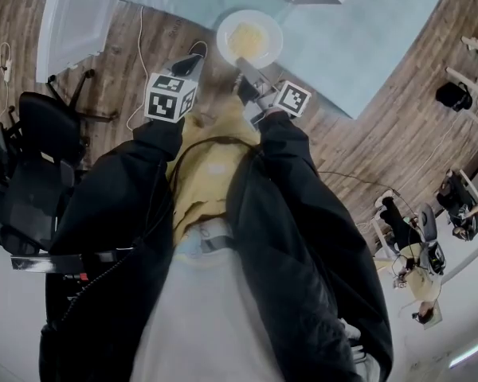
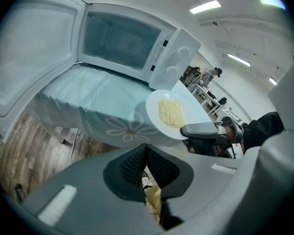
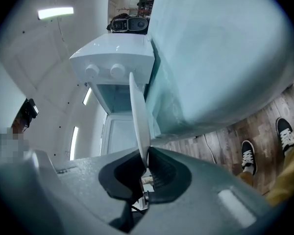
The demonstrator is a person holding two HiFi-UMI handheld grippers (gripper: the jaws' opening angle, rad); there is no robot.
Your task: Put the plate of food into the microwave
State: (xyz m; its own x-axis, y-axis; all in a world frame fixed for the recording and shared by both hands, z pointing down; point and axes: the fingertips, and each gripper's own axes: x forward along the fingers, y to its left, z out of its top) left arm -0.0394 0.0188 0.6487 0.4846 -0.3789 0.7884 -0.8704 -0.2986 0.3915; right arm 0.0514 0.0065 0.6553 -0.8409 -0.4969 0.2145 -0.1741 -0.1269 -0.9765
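Left gripper view: microwave (image 2: 137,43) with its door wide open, cavity showing; plate (image 2: 154,109) of noodles (image 2: 170,112) at 3 o'clock, by the table (image 2: 88,102) edge.
Right gripper view: plate edge-on, right gripper (image 3: 146,151) clamped on its rim.
Left gripper (image 2: 146,148): jaws together, nothing held.
Room: wood floor (image 1: 398,134), chair (image 1: 32,134) at 9 o'clock.
Cut off: in the head view the microwave is cropped at 12 o'clock.

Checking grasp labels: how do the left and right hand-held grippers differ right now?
The right hand-held gripper is clamped on the plate at its rim; the left hand-held gripper is shut on nothing. The right meets the plate's near rim; the left hangs off to its side, clear of it. Both face the open microwave.
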